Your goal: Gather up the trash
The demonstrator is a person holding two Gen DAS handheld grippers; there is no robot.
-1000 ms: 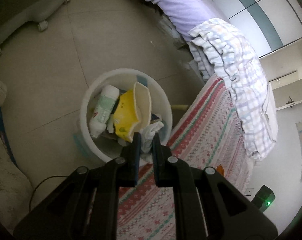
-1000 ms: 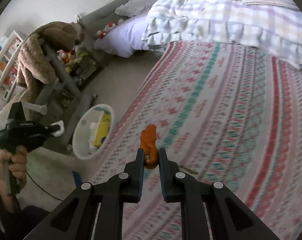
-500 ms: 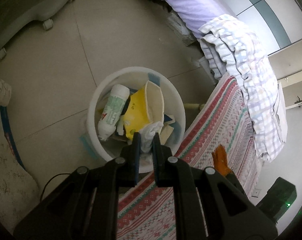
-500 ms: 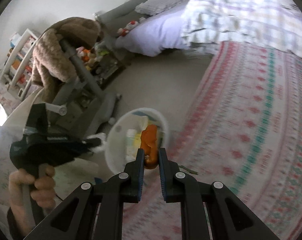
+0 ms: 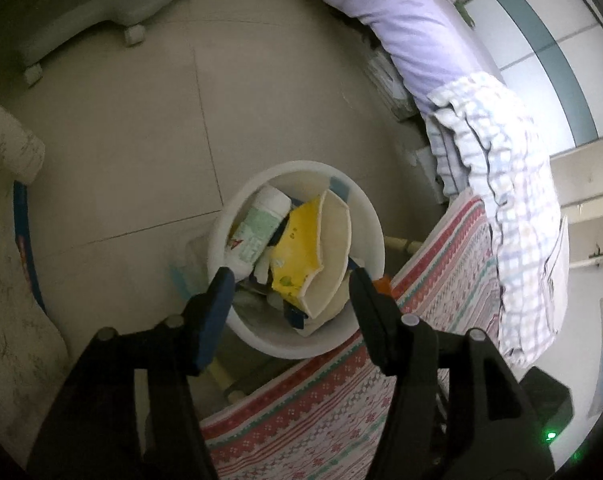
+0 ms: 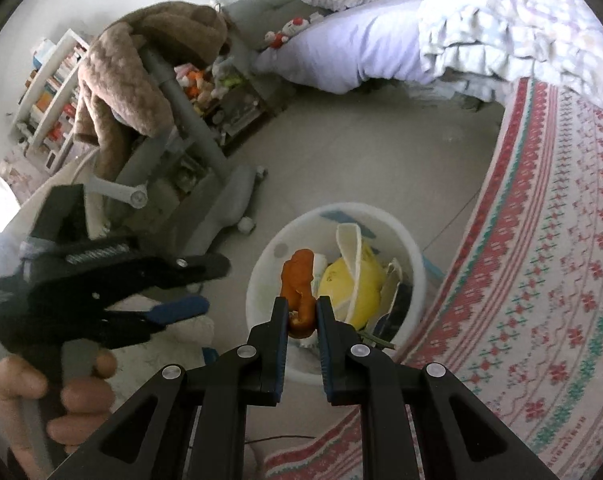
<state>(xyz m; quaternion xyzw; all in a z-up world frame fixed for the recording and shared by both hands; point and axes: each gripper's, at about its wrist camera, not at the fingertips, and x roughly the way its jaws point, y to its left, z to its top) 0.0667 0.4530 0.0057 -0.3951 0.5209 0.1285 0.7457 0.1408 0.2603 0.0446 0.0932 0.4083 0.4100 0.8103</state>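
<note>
Our left jaws (image 5: 291, 284) are opening, empty; right jaws (image 6: 301, 312) clamp the orange scrap (image 6: 299, 288) above the bin (image 6: 261, 280). Released off-centre, it could miss.

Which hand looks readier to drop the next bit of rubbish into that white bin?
The right. Its claw grips an orange scrap in front of the white bin. The left claw is opening over the bin with nothing between its fingers.
</note>
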